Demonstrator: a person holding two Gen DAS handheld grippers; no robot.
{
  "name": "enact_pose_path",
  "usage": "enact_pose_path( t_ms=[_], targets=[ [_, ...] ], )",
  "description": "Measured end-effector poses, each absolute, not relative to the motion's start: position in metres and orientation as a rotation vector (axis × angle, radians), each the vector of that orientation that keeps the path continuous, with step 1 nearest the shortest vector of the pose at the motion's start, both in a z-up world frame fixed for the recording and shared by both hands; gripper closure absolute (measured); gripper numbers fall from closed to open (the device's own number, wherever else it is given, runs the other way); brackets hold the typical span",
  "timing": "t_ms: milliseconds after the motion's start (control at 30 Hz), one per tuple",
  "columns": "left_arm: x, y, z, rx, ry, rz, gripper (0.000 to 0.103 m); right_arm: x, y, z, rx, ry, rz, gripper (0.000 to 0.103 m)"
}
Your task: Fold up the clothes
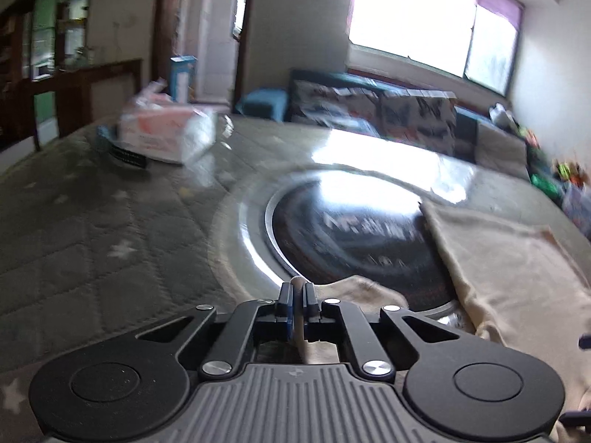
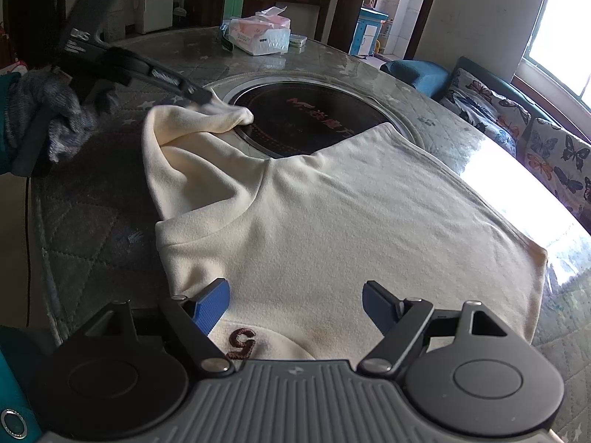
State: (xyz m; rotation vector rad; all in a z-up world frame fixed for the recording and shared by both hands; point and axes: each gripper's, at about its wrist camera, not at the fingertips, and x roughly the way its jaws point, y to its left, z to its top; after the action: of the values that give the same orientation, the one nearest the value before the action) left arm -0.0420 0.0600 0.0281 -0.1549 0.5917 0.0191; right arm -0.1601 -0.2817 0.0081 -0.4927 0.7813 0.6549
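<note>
The left tool is clamped on a sleeve end of the cream garment, apparently its cuff. The sleeve is stretched out beside the surface's dark inset, while the right tool is held wide open, empty, over the spread body nearby.

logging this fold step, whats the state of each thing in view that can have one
left gripper: shut on the sleeve end
right gripper: open, over the sweatshirt, holding nothing
cream sweatshirt: body spread flat on the table, not yet folded
sleeve: bunched, its end lifted at the edge of the cooktop
tissue pack: open, a tissue sticking up
built-in cooktop: near side partly covered by the sweatshirt
</note>
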Motion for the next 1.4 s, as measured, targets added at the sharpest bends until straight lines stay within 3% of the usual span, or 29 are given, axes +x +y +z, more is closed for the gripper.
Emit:
enact_pose_path(
  t_ms=[267,633,900,1400],
  targets=[
    [-0.088,0.097,0.051,-0.251,0.471,0.168,0.098,-0.155,-0.278,0.021,-0.478,0.746,0.646,0.022],
    [-0.08,0.11,0.066,-0.266,0.404,0.165,0.098,-0.164,-0.251,0.011,-0.511,0.758,0.726,0.022],
    [-0.072,0.127,0.033,-0.324,0.525,0.202,0.098,-0.146,-0.245,0.011,-0.45,0.771,0.705,0.023],
    [-0.06,0.126,0.021,-0.288,0.59,0.216,0.091,-0.148,-0.247,0.015,-0.44,0.779,0.74,0.023]
  ],
)
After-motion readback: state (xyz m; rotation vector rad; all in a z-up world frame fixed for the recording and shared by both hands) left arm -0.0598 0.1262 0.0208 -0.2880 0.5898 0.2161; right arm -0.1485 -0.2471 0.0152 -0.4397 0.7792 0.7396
